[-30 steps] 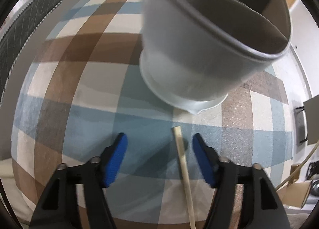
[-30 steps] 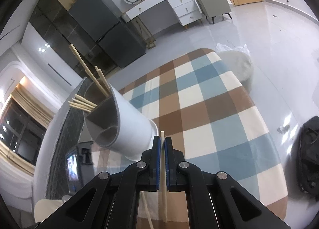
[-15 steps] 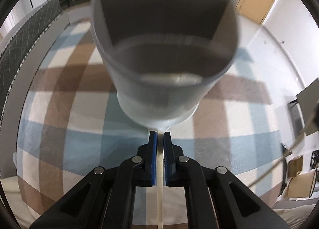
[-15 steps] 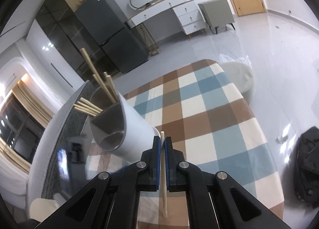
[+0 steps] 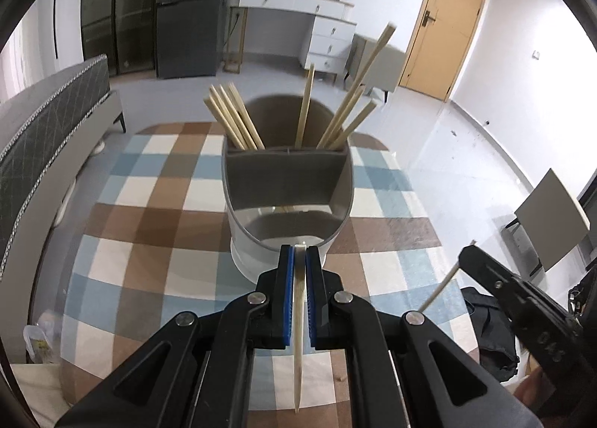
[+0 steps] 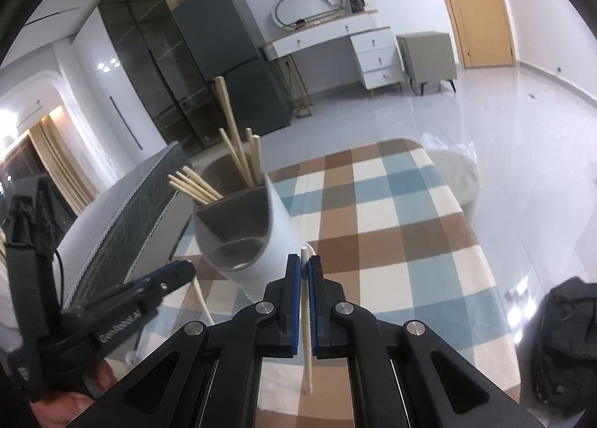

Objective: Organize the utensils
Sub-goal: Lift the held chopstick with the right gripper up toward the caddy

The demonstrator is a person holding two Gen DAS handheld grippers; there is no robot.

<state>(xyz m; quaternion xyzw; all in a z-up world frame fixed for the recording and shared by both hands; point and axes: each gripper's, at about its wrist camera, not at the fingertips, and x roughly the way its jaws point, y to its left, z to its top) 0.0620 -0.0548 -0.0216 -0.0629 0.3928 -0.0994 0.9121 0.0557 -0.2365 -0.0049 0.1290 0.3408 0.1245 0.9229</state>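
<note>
A white utensil holder (image 5: 287,204) with grey inner compartments stands on the checked tablecloth (image 5: 156,219); its back compartments hold several wooden chopsticks (image 5: 235,118). My left gripper (image 5: 297,252) is shut on a wooden chopstick (image 5: 298,334), lifted just in front of the holder's rim. My right gripper (image 6: 305,264) is shut on another chopstick (image 6: 306,334), raised beside the holder (image 6: 257,237). The right gripper also shows low right in the left wrist view (image 5: 522,301), and the left one low left in the right wrist view (image 6: 149,290).
A dark quilted sofa (image 5: 41,137) runs along the table's left side. A black bag (image 6: 563,338) lies on the floor to the right. A grey fridge (image 6: 231,55), a white desk (image 6: 335,51) and a wooden door (image 5: 444,21) stand at the back.
My left gripper closed on the chopstick that lay on the cloth and lifted it, tilting up to face the holder. My right gripper rose slightly, still holding its chopstick.
</note>
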